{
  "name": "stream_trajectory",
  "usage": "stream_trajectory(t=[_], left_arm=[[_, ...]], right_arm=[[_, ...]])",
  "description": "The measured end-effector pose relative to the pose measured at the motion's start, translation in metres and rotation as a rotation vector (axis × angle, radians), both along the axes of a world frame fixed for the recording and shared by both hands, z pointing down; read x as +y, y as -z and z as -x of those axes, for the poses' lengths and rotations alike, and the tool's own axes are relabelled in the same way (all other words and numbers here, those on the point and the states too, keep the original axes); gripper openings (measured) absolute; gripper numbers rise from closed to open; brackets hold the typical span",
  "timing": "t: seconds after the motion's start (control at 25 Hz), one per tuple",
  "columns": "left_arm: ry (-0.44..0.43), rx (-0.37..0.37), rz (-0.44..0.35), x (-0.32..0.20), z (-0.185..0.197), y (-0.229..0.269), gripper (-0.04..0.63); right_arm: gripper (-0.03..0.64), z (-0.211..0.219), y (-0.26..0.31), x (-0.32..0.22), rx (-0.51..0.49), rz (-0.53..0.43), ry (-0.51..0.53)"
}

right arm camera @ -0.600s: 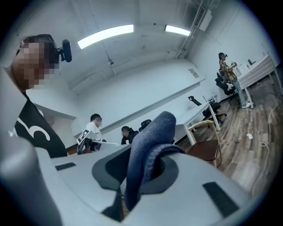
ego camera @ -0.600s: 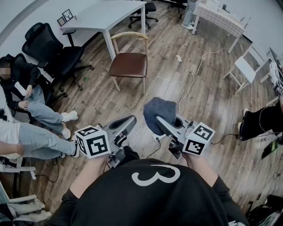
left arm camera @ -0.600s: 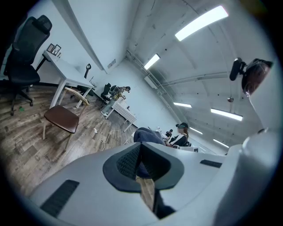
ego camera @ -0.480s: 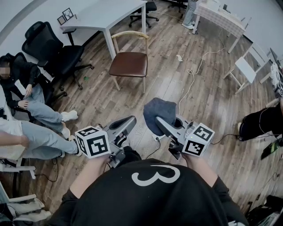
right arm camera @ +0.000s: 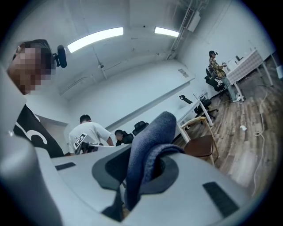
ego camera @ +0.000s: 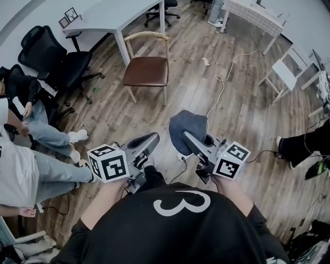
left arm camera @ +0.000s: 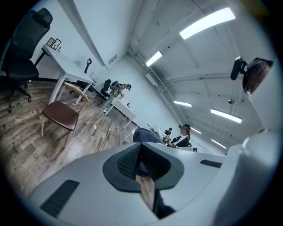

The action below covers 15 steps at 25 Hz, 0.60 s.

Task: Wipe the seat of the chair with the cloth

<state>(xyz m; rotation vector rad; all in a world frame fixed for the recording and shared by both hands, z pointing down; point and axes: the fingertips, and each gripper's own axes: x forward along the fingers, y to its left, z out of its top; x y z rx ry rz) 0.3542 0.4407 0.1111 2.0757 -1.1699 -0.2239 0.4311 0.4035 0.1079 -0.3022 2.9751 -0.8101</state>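
Note:
A wooden chair with a brown seat (ego camera: 146, 70) stands on the plank floor ahead of me, by the white table (ego camera: 111, 19). It shows in the left gripper view as the brown chair (left arm camera: 61, 114) and in the right gripper view as the chair (right arm camera: 200, 145). My right gripper (ego camera: 186, 138) is shut on a dark blue cloth (ego camera: 186, 130), which bulges out of its jaws as the cloth (right arm camera: 148, 150). My left gripper (ego camera: 148, 143) is shut and holds nothing. Both hang near my waist, well short of the chair.
Black office chairs (ego camera: 49, 56) and seated people (ego camera: 31, 124) are at the left. A white cable (ego camera: 223, 77) trails over the floor to the right of the brown chair. A white chair (ego camera: 286, 72) and another table (ego camera: 252, 15) stand at the right.
My head view has shifted a little forward and left. A person in white has moved further in at the left edge. The grippers keep their pose with the cloth held.

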Motion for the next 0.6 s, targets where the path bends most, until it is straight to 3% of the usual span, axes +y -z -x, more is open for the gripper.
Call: stream_trajectory(t=[0.28,0.6], left_arm=[[-0.029,0.023,0.028,-0.034,0.031,-0.012,0.015],[-0.012,0.04,0.116,-0.101,0.141,-0.039,0.015]], right_arm=[[0.049,0.029,-0.012,-0.032,-0.007,0.063,-0.037],[0.049,0.133,-0.035,-0.105,0.028,0.137,-0.062]])
